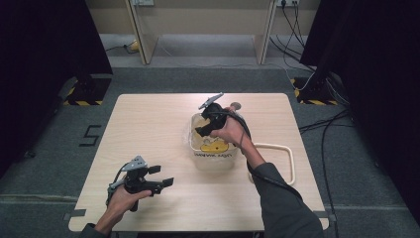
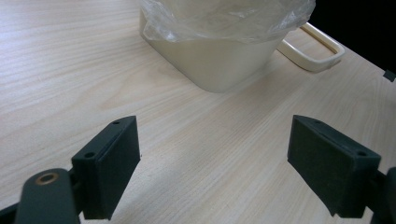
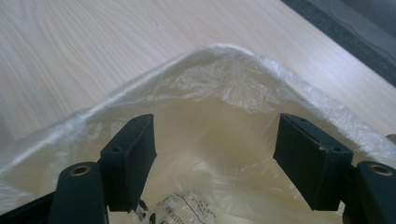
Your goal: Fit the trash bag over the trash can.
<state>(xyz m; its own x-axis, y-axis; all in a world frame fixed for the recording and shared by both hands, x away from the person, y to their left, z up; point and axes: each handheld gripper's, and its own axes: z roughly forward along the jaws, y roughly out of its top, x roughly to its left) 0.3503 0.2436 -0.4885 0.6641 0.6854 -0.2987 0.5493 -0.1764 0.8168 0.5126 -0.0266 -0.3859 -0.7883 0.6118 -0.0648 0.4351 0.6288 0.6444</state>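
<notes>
From the high view, my right gripper hung over the cream bin at the table's middle, jaws apart, nothing between them; my left gripper idled well apart, near the front edge.

Through the left gripper view, my jaws stood wide over bare table, the bin ahead, its loose ring frame just beyond.

Through the right gripper view, the plastic liner's far rim lay straight ahead, its edge running crosswise between my spread pads.

A lab recording bay: black curtains flank a lone wooden bench on grey carpet, with hazard-striped stand bases, trailing cables and a taped floor mark.
</notes>
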